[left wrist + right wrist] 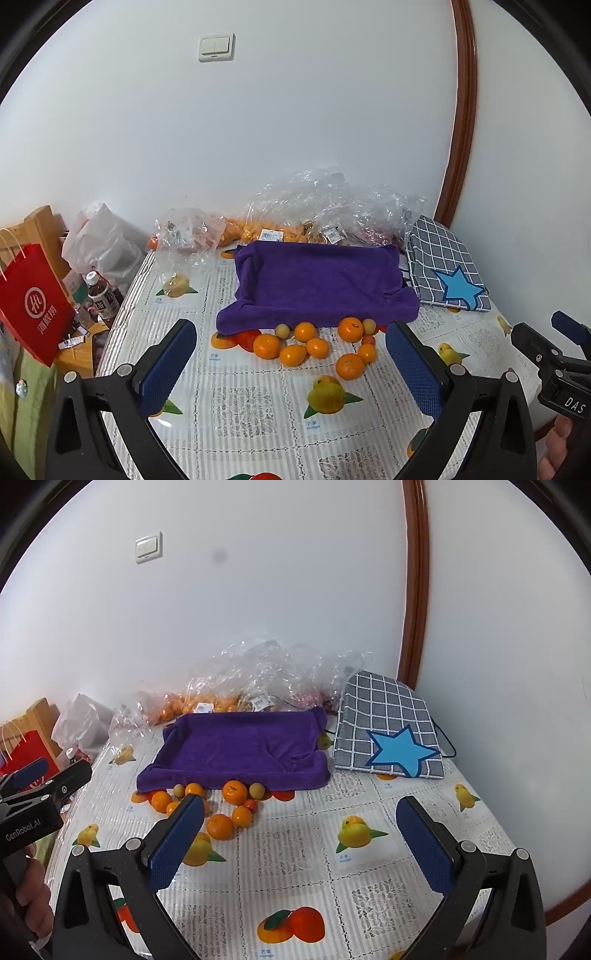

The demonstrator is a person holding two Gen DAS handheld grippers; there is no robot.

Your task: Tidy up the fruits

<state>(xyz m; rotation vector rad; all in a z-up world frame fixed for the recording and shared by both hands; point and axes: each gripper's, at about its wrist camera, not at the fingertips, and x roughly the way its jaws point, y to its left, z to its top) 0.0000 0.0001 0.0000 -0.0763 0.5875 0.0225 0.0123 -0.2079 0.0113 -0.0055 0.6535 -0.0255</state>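
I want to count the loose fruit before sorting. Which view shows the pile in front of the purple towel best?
The left wrist view: the fruit pile lies unobstructed between the open fingers, below the purple towel. In the right wrist view the pile sits farther left, and the right gripper's left finger covers part of it.

On the surface [258, 406] we see the towel-lined tray [317, 280] as landmark: the loose fruits [314, 343] lie just before its front edge, the plastic bags [314, 206] behind it against the wall, and the checked cushion [443, 266] just to its right.
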